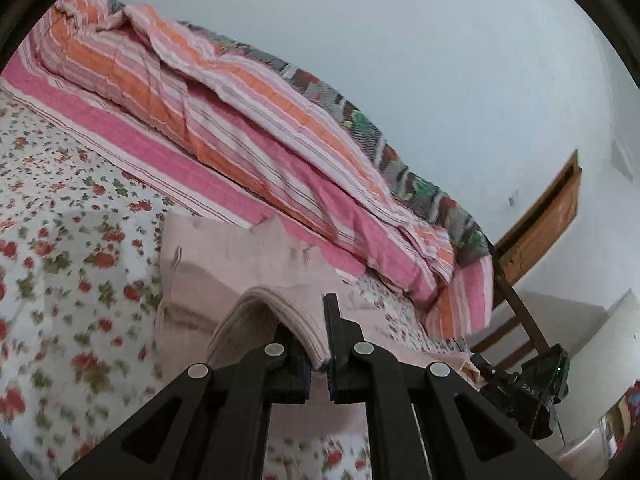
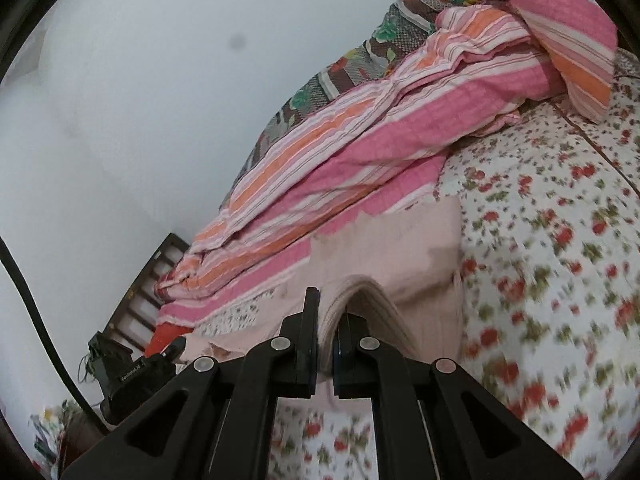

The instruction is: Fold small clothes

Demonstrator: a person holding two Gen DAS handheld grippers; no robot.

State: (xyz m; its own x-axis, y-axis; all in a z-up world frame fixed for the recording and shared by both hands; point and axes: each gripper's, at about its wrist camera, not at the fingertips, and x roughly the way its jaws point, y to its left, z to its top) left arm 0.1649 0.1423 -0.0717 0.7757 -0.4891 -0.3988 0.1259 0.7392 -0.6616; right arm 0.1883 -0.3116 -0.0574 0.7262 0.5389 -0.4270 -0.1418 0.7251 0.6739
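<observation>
Mid-fold, I judge: left tongs (image 1: 318, 344) and right tongs (image 2: 326, 340) each pinch the pink garment's (image 1: 248, 256) ribbed hem, lifted off the bed (image 1: 60, 240), fold unfinished.

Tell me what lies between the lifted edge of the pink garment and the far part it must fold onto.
Nothing visible. Both the left gripper and right gripper pinch the ribbed edge of the pale pink knit garment. Its far part lies bare on the floral bedsheet; the striped pink-orange quilt sits beyond.
</observation>
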